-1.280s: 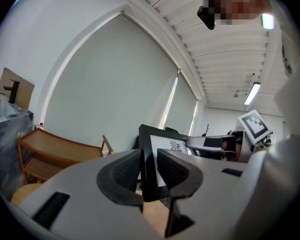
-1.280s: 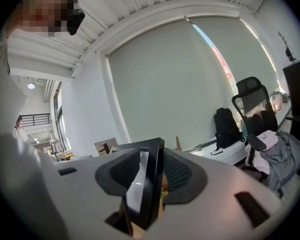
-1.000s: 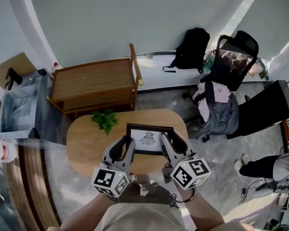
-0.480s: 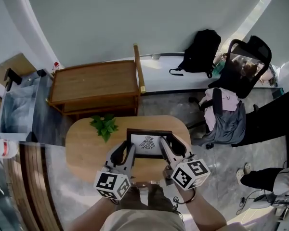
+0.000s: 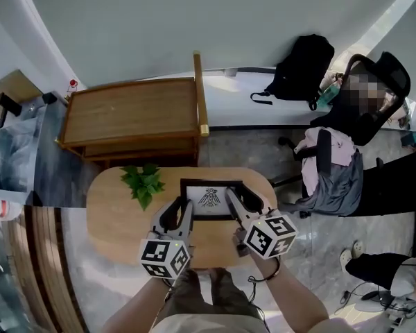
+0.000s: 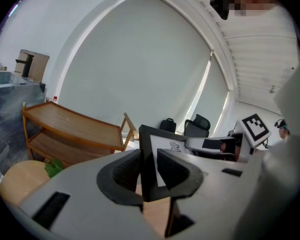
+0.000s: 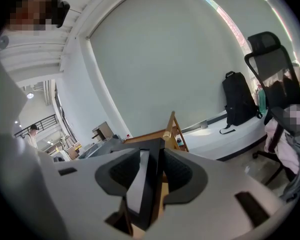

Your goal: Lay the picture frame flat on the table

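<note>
A black picture frame with a white print of a bird-like figure is held over the oval wooden table, near its middle. My left gripper is shut on the frame's left edge, and my right gripper is shut on its right edge. In both gripper views the dark frame bar sits pinched between the ribbed pads. The frame stands tilted, its face toward me. Whether its lower edge touches the table is hidden by the grippers.
A green leafy sprig lies on the table left of the frame. Behind the table stands a wooden shelf cart. To the right are an office chair draped with clothes and a black backpack. A grey bin is at far left.
The head view has shifted, so the table and frame sit a little lower and left in the picture. Both grippers keep their hold on the frame's sides.
</note>
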